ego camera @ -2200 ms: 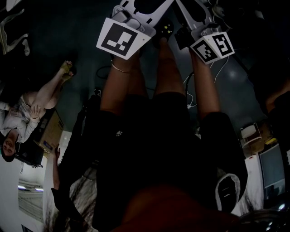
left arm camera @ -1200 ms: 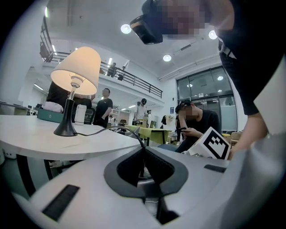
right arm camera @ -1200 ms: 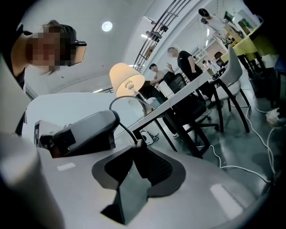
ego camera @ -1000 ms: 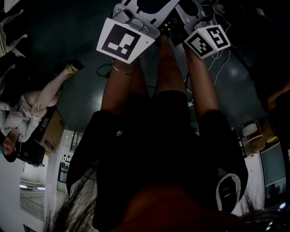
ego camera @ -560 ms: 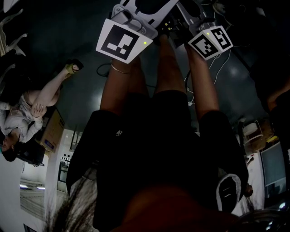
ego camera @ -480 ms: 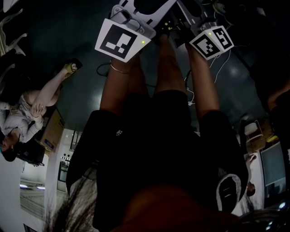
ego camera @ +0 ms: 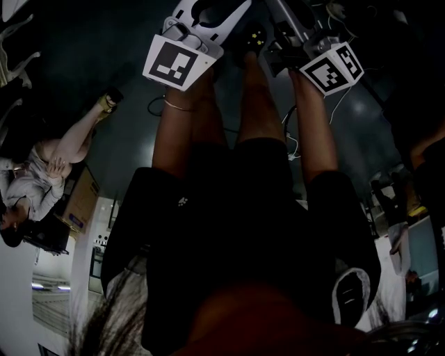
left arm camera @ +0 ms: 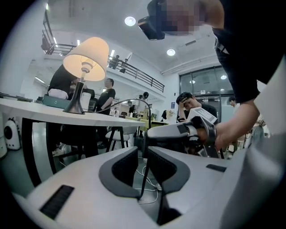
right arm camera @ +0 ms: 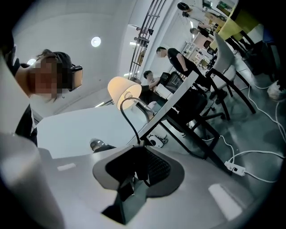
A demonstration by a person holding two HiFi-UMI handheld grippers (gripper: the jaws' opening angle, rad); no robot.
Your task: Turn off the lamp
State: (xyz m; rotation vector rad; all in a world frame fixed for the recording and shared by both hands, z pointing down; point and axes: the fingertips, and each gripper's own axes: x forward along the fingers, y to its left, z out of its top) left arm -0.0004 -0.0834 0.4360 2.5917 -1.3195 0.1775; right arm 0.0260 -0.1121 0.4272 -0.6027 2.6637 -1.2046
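The lamp (left arm camera: 86, 53) stands on a white table (left arm camera: 40, 112), its cream shade glowing; the right gripper view shows the lamp (right arm camera: 124, 91) lit too. Its black cord (left arm camera: 129, 101) arcs down from the table to both grippers. My right gripper (right arm camera: 139, 151) is shut on a black inline switch (right arm camera: 133, 175) on that cord. From the left gripper view, the right gripper (left arm camera: 152, 133) sits just ahead. My left gripper (left arm camera: 142, 150) has its jaws a narrow gap apart, the thin cord running down through the gap. In the dark head view, both grippers (ego camera: 208, 14) (ego camera: 288, 31) are at the top edge.
Black table legs (right arm camera: 196, 134) and chairs (right arm camera: 223, 58) stand beside the lamp table. A white power strip (right arm camera: 234, 167) and cables lie on the grey floor. A small round white device (left arm camera: 10, 134) sits under the table. Several people (left arm camera: 190, 105) sit at desks behind.
In the head view the left gripper's marker cube has slid toward the top edge. The right gripper's cube has shifted slightly right and rolled a little. The lamp stays lit.
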